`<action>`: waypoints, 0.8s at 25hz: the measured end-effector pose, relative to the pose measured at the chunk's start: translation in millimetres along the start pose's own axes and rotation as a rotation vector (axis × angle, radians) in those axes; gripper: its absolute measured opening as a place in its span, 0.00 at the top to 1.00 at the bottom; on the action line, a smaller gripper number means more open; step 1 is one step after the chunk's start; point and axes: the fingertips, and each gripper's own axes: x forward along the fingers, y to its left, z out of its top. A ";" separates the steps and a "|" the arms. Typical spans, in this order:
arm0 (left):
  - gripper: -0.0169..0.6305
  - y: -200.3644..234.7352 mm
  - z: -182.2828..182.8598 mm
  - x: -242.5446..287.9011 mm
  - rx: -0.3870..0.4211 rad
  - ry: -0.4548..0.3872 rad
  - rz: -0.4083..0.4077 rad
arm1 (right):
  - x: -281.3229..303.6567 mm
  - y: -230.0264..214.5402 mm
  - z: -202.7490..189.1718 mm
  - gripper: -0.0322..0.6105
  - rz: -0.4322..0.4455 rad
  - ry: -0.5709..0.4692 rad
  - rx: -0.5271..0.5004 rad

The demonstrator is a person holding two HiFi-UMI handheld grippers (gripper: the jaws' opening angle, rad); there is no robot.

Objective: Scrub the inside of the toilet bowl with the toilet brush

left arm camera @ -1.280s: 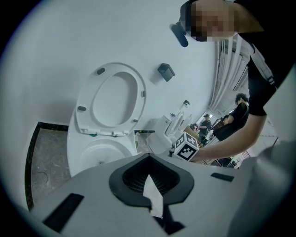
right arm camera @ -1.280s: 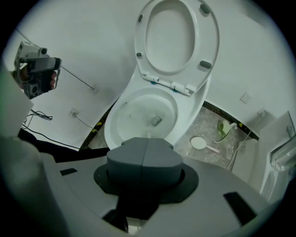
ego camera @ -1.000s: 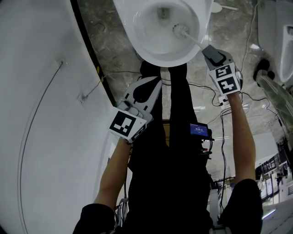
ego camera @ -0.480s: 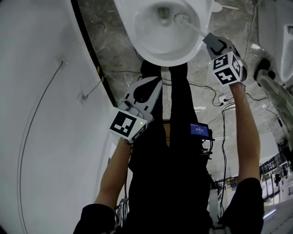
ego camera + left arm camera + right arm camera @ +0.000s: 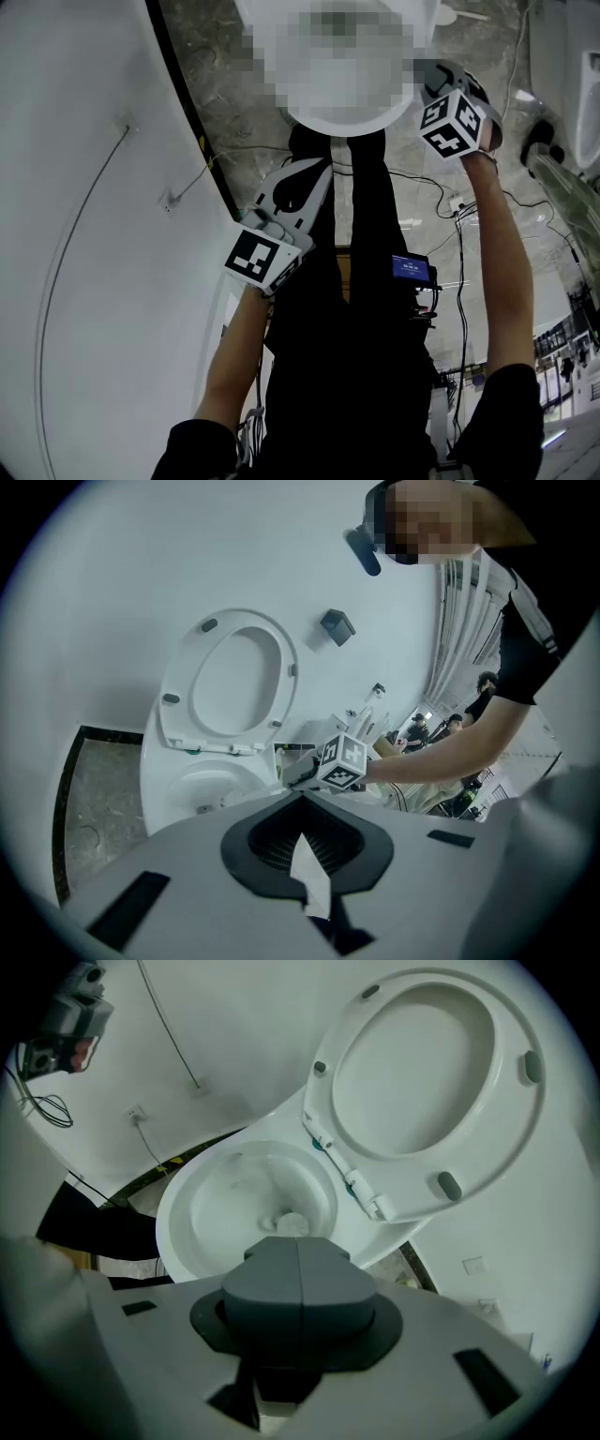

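Observation:
The white toilet bowl (image 5: 178,1232) stands with seat and lid (image 5: 427,1082) raised; in the head view only its near rim (image 5: 342,124) shows under a mosaic patch. My right gripper (image 5: 298,1246) is shut on the toilet brush handle, and the white brush head (image 5: 292,1225) shows just past the jaws, low inside the bowl. In the head view this gripper (image 5: 427,70) hangs over the bowl's right rim. My left gripper (image 5: 319,169) is shut and holds nothing, back from the bowl by the person's legs. Its own view (image 5: 302,803) faces the bowl (image 5: 159,789) and the right gripper's marker cube (image 5: 343,762).
A white wall (image 5: 84,234) curves along the left, with a dark strip at its foot. Cables (image 5: 450,206) trail over the floor on the right near another white fixture (image 5: 562,75). A small dark box (image 5: 337,626) hangs on the wall behind the toilet.
The right gripper has moved up and farther over the bowl's right rim with the brush, its marker cube turning. The left gripper has stayed still.

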 end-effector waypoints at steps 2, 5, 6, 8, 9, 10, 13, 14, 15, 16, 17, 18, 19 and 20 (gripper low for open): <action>0.96 0.3 0.3 0.0 0.002 -0.001 -0.001 | 5.1 -0.7 5.0 0.70 -0.007 0.003 -0.013; 0.96 0.3 -0.6 -1.3 0.002 0.000 0.000 | 10.7 -0.9 11.8 0.70 -0.020 0.010 -0.038; 0.96 0.3 -0.6 -1.7 0.001 -0.001 0.000 | 12.5 -1.1 14.1 0.70 -0.023 0.012 -0.042; 0.96 0.5 -0.7 -2.2 0.001 0.002 -0.001 | 17.0 -2.2 18.6 0.70 -0.026 0.012 -0.033; 0.96 0.9 -0.9 -2.2 0.001 0.005 0.000 | 19.6 -3.2 21.0 0.70 -0.027 0.011 -0.019; 0.96 1.6 -1.3 -2.2 0.000 0.010 0.003 | 22.2 -4.0 23.5 0.70 -0.027 0.011 0.002; 0.96 2.8 -2.2 -2.3 -0.005 0.025 0.014 | 29.5 -3.4 30.4 0.70 -0.026 0.013 0.064; 0.96 2.1 -1.8 -2.2 -0.004 0.022 0.011 | 31.6 -2.6 32.7 0.70 -0.028 0.015 0.074; 0.96 1.4 -1.1 -2.0 -0.003 0.017 0.006 | 33.6 -1.8 35.2 0.70 -0.030 0.016 0.081; 0.96 1.4 -0.6 -2.0 -0.003 0.015 0.005 | 35.6 -1.0 38.0 0.70 -0.031 0.016 0.088; 0.96 2.1 -0.5 -2.2 -0.003 0.017 0.007 | 37.6 -0.3 40.8 0.70 -0.032 0.014 0.096; 0.96 2.7 -0.6 -2.4 -0.003 0.019 0.009 | 39.7 0.2 43.5 0.70 -0.031 0.012 0.105; 0.96 3.0 -1.1 -2.7 -0.004 0.019 0.008 | 41.9 0.4 46.1 0.70 -0.031 0.010 0.115; 0.96 3.1 -2.1 -3.2 -0.006 0.018 0.007 | 44.0 0.4 48.7 0.70 -0.030 0.009 0.124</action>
